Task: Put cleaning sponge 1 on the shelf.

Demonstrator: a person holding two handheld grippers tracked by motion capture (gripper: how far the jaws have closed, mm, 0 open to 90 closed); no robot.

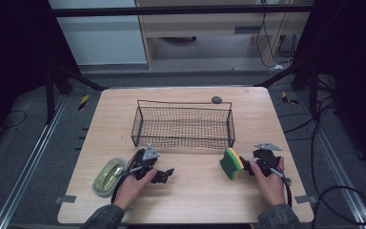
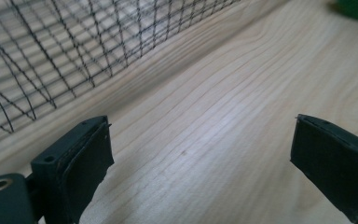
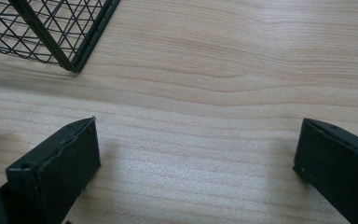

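1. dish point(image 1: 108, 176): an oval, pale green dish with a yellowish inside, lying at the left front of the table point(image 1: 190, 200), just beside the left gripper on its outer side.
2. left gripper point(image 1: 164, 174): held in the person's left hand point(image 1: 134, 183), low over the table in front of the basket, with its tips turned toward the table's middle. in the left gripper view its jaws stand wide apart, with bare wood between them; it grasps nothing.
3. basket point(image 1: 183, 141): a black wire-mesh basket, rectangular, standing at the middle of the table, behind both grippers. its mesh wall crosses the upper left of the left gripper view point(image 2: 51, 51), and one corner shows at the upper left of the right gripper view point(image 3: 56, 32).
4. knob point(image 1: 216, 99): a small dark round thing on the table behind the basket, near the far edge.
5. sponge point(image 1: 230, 163): green with a yellow layer, standing on edge just in front of the basket's right front corner, close to the right gripper's tips; whether it touches them cannot be told.
6. right gripper point(image 1: 247, 165): held in the person's right hand point(image 1: 269, 183), pointing left toward the sponge. in the right gripper view its jaws are spread wide over bare wood, released, nothing between them.
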